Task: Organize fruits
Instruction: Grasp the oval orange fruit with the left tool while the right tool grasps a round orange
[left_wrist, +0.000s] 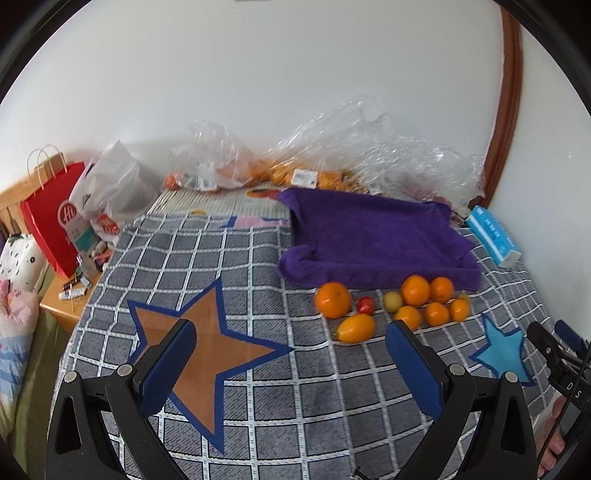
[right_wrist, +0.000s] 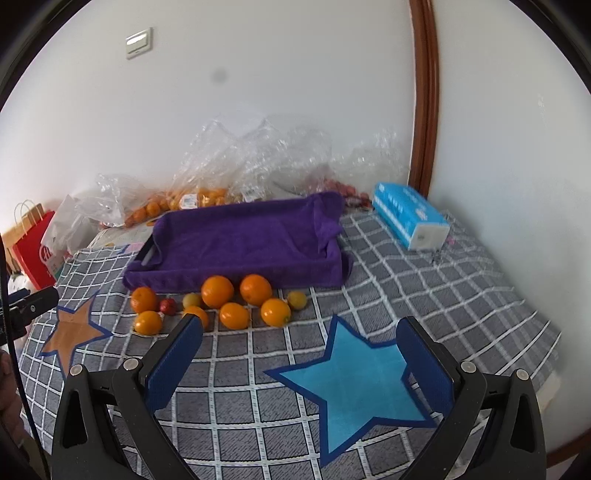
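Note:
Several oranges lie loose on the grey checked cloth in front of a tray lined with a purple towel (left_wrist: 373, 236), also in the right wrist view (right_wrist: 240, 240). The largest orange (left_wrist: 332, 300) is leftmost, with a small red fruit (left_wrist: 365, 304), an oval yellow-orange fruit (left_wrist: 356, 328) and a pale yellow fruit (left_wrist: 392, 301) beside it. In the right wrist view the same cluster shows, with two big oranges (right_wrist: 217, 291) at the tray's front. My left gripper (left_wrist: 291, 332) is open and empty, short of the fruits. My right gripper (right_wrist: 301, 328) is open and empty over the blue star (right_wrist: 354, 380).
Clear plastic bags with more oranges (left_wrist: 295, 173) lie behind the tray by the wall. A blue tissue pack (right_wrist: 410, 218) sits at the right. A red paper bag (left_wrist: 55, 225) and white bags stand at the left past the cloth's edge. An orange star patch (left_wrist: 207, 347) is on the cloth.

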